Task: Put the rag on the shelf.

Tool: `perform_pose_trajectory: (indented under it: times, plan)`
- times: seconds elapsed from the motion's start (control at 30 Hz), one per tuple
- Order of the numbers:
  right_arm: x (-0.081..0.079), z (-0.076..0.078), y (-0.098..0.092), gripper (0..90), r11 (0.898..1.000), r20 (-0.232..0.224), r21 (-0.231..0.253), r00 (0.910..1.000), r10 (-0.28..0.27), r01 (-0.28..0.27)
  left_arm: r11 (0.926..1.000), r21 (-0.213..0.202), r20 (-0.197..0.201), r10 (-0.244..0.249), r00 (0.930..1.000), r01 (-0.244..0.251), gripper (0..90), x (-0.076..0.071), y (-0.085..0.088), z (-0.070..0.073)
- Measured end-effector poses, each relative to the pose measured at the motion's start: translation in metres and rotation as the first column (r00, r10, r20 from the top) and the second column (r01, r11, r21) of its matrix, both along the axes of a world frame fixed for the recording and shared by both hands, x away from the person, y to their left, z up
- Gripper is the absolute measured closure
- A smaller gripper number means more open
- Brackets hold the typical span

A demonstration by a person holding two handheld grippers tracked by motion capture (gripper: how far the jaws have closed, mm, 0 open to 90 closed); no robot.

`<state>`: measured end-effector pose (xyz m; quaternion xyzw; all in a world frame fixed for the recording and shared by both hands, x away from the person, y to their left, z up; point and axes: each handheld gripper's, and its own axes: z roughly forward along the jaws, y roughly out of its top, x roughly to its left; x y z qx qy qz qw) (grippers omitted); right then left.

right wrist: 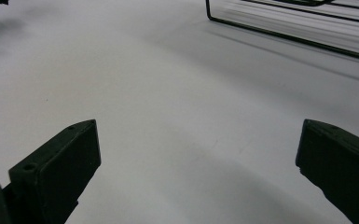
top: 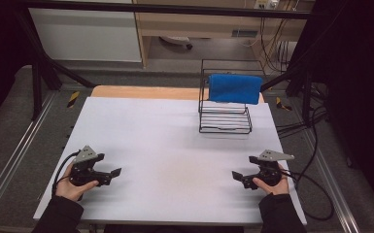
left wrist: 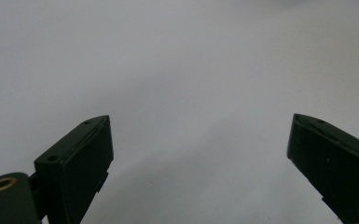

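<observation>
A blue cloth (top: 235,88) hangs folded over the top of a black wire rack (top: 225,114) at the back right of the white table (top: 170,145). My left gripper (top: 112,169) rests low at the front left, held in a hand, open with nothing between its jaws. In the left gripper view the left gripper (left wrist: 200,154) has its jaws wide apart over bare white surface. My right gripper (top: 242,168) sits at the front right, also open and empty. The right gripper view has the right gripper (right wrist: 198,161) spread above the table, with the rack's base wires (right wrist: 289,28) ahead.
Cables (top: 315,189) trail off the table's right edge. A wooden strip (top: 145,92) runs along the table's back edge. Black frame posts (top: 36,82) stand at both back corners, with cabinets and wires behind.
</observation>
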<state>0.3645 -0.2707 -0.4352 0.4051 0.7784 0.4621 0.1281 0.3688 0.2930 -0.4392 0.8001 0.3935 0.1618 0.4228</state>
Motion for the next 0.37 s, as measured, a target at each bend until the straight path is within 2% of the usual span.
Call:
perform_pose_trajectory:
  times: [0.37]
  plan:
    - [-0.0011, -0.0061, -0.0072, 0.6, 1.000, -0.006, -0.014, 0.9999, -0.015, 0.015, 0.9997, 0.024, 0.011, -0.008, 0.9999, 0.008, 6.9, -0.0060, -0.0023, -0.0063]
